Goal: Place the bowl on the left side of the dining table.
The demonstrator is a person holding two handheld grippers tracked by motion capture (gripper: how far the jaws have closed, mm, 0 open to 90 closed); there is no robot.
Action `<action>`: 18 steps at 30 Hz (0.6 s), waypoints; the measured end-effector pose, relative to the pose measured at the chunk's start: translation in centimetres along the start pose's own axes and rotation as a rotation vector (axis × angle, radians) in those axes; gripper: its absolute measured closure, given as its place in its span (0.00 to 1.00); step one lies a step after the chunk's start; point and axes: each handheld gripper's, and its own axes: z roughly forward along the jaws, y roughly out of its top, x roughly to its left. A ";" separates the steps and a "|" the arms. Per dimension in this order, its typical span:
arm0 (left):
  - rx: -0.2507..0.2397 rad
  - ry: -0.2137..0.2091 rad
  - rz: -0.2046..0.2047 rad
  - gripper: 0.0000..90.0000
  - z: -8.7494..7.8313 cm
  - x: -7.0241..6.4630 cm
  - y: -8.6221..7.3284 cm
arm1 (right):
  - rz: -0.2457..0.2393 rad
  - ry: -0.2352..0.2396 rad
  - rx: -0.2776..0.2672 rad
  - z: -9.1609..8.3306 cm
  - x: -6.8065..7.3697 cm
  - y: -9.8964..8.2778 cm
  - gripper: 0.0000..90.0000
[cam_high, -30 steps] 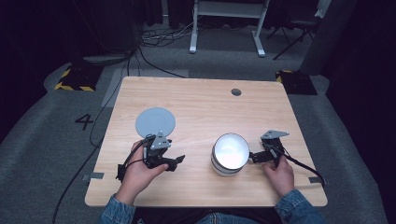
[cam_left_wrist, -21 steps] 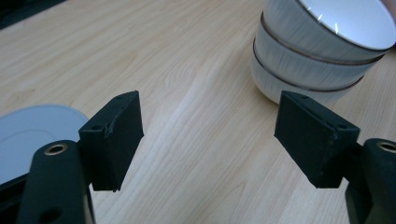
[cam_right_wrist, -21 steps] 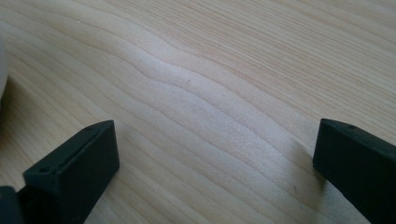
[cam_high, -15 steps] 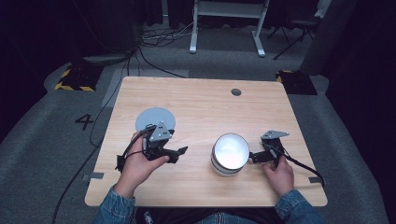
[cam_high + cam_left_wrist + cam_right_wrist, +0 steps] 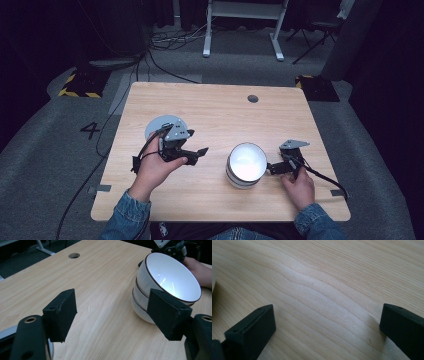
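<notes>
Left tool moved nearer stacked bowls, jaws apart; right tool beside them

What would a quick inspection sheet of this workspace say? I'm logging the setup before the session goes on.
Surface: light wooden table, with a round cable hole near the far edge.
Job's things: stack of white bowls with dark rims, upright, front right of centre; grey round plate lying flat at the left.
Clutter: nothing seen.
Grippers: left gripper open, held over the table by the plate and aimed at the bowls; right gripper open, fingers low at the tabletop beside the bowls, nothing between them.
Cables: one trails from each gripper; more lie on the floor beyond the table.
Surroundings: grey carpet marked 4, white desk frame behind.
</notes>
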 end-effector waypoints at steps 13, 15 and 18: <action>0.006 -0.054 0.019 0.28 2.1 -0.7 2.5 | 0.004 -0.005 0.000 0.0 0.0 0.0 0.01; 0.010 -0.062 0.022 0.28 2.5 -0.7 2.9 | 0.004 -0.005 0.000 0.0 0.0 0.0 0.01; 0.027 -0.103 0.002 0.29 4.0 -1.2 3.9 | 0.004 -0.004 0.000 0.0 0.0 0.0 0.01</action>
